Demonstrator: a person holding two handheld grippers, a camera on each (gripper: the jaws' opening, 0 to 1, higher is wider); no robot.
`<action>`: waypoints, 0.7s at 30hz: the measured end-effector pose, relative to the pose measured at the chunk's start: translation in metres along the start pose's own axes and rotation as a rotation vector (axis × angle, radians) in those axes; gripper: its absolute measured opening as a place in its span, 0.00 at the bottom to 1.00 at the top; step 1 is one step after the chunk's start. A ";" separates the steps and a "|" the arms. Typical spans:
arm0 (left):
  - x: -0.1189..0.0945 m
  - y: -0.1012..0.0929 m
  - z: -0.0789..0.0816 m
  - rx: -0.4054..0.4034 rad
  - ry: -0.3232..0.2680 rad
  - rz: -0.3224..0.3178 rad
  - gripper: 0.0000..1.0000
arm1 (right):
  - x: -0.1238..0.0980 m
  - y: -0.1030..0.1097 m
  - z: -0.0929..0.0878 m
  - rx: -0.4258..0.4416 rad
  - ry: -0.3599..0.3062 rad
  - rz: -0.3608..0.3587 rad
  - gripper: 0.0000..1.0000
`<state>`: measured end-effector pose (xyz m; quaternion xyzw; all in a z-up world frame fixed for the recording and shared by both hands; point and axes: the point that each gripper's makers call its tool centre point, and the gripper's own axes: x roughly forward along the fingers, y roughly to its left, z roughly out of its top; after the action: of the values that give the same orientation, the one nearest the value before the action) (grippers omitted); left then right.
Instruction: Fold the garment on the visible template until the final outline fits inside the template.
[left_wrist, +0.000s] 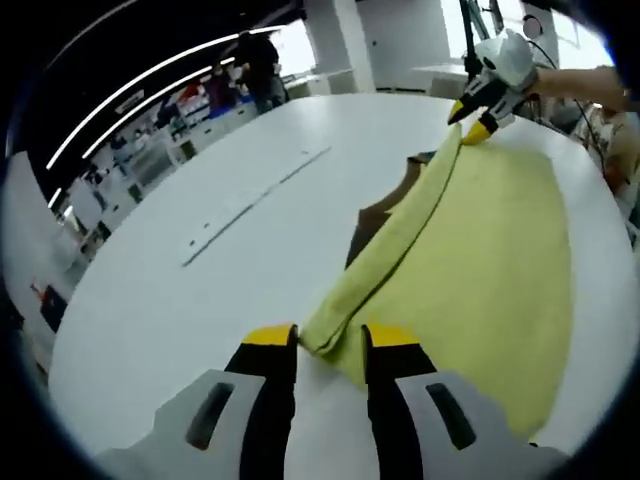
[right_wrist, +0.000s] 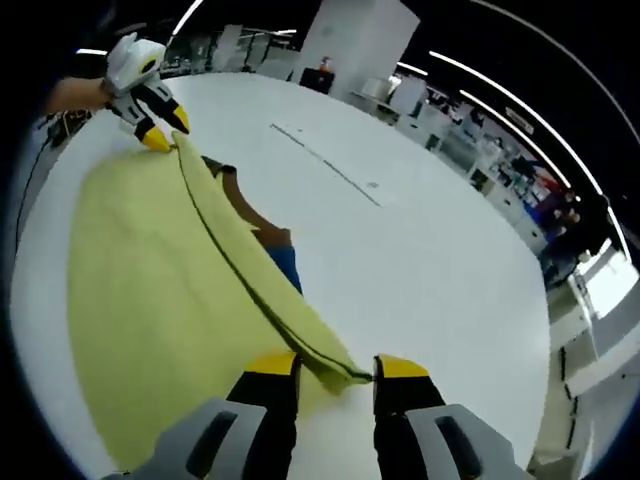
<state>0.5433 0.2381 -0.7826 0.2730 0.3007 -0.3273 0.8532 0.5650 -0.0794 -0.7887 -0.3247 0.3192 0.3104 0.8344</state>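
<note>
A yellow garment (left_wrist: 490, 270) lies spread on the round white table (left_wrist: 200, 300), with one long edge pulled up into a ridge (left_wrist: 400, 235). My left gripper (left_wrist: 330, 338) is shut on the near end of that ridge, and fabric fills the gap between its yellow tips. At the ridge's far end, my right gripper (left_wrist: 470, 122) pinches the other corner. In the right gripper view the garment (right_wrist: 140, 290) spreads to the left, my right gripper (right_wrist: 336, 366) holds its seamed corner, and my left gripper (right_wrist: 160, 128) holds the far end. A brown and blue template (right_wrist: 275, 245) peeks from under the ridge, also brown (left_wrist: 378, 215).
A thin grey line (left_wrist: 250, 205) is marked across the bare table beyond the garment, also seen as a line (right_wrist: 325, 160). People stand by shelves (left_wrist: 250, 65) past the table's far edge. A hand (left_wrist: 585, 85) holds the right gripper.
</note>
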 end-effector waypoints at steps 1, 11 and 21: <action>0.001 0.001 0.000 0.007 0.004 0.008 0.19 | 0.001 0.000 0.000 -0.009 0.001 0.002 0.20; 0.007 0.003 0.000 0.126 0.028 0.032 0.07 | 0.002 -0.004 -0.007 0.171 -0.024 0.017 0.00; 0.004 0.025 0.009 -0.192 -0.026 0.120 0.03 | 0.004 -0.018 -0.004 0.622 -0.066 -0.035 0.03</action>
<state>0.5668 0.2466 -0.7729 0.2033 0.3028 -0.2487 0.8973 0.5792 -0.0922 -0.7876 -0.0488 0.3658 0.1939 0.9089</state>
